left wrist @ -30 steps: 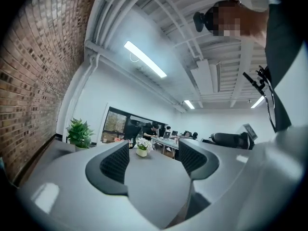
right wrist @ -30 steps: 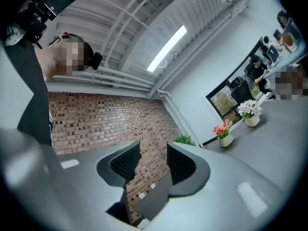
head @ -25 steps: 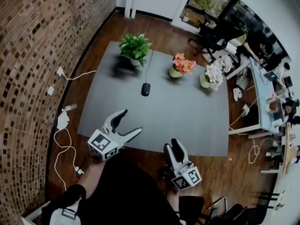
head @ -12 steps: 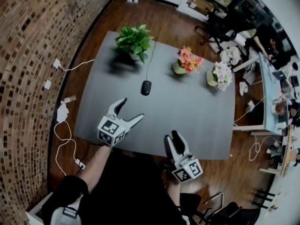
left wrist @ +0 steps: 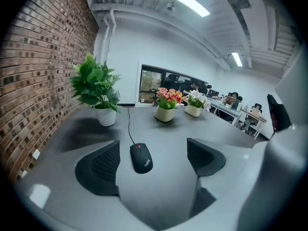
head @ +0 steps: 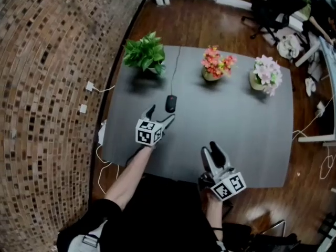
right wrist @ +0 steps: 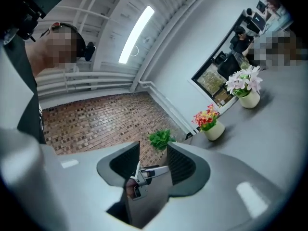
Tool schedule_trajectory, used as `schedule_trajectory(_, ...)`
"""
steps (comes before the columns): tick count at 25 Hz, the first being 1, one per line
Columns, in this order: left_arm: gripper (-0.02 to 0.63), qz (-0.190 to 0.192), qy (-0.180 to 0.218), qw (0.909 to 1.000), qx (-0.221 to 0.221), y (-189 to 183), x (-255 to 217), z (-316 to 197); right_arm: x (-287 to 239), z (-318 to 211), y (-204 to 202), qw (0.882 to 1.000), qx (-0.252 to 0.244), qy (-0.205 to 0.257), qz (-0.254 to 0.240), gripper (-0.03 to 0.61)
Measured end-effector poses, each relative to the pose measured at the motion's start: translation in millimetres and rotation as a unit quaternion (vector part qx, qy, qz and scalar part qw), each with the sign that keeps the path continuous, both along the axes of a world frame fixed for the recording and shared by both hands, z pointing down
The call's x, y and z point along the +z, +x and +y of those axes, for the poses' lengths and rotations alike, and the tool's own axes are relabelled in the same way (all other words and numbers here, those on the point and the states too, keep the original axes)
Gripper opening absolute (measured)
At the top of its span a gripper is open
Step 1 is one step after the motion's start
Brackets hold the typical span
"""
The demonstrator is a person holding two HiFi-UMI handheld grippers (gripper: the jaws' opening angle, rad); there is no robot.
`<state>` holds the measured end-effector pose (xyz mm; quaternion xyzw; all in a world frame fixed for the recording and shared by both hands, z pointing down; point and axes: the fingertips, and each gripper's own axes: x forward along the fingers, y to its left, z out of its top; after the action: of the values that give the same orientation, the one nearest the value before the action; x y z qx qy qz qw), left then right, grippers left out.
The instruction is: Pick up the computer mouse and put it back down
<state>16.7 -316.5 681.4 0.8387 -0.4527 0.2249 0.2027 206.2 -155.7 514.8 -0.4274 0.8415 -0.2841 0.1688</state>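
- The computer mouse (head: 170, 103) lies on the grey table (head: 252, 130), near the green plant (head: 143, 55).
- My left gripper (head: 161, 114), near the plant: jaws spreading, mouse between them, untouched.
- My right gripper (head: 209, 147), well away from the plant: narrowly parted, empty.

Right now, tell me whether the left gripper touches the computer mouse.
Apart. Left gripper view: table shows between the computer mouse and both pads of the opening left gripper.

The left gripper (left wrist: 153, 150) is low over the grey bench (left wrist: 163, 126), and its jaws are opening wide. A black mouse (left wrist: 141, 158) lies between them, nearer the jaw by the brick wall (left wrist: 38, 66), touching neither. Its cord (left wrist: 129, 124) runs back toward a green plant (left wrist: 95, 88). Pink flowers (left wrist: 167, 102) stand beside that.
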Motion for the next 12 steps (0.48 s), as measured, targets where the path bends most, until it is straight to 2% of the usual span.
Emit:
schedule_trajectory(5,0.425,-0.046,-0.041,0.9980,-0.015,11,69,-40,8,1,31,0.999,0.032,-0.014,0.010,0.150)
schedule_trajectory(9,0.425,-0.069,-0.083,0.9934,-0.041,13,119,-64,18,15,41,0.998,0.042,-0.045,0.022,0.150)
schedule_trajectory(12,0.425,-0.079,-0.106,0.9899,-0.051,14,140,-73,11,14,41,0.997,0.043,-0.049,0.040,0.150)
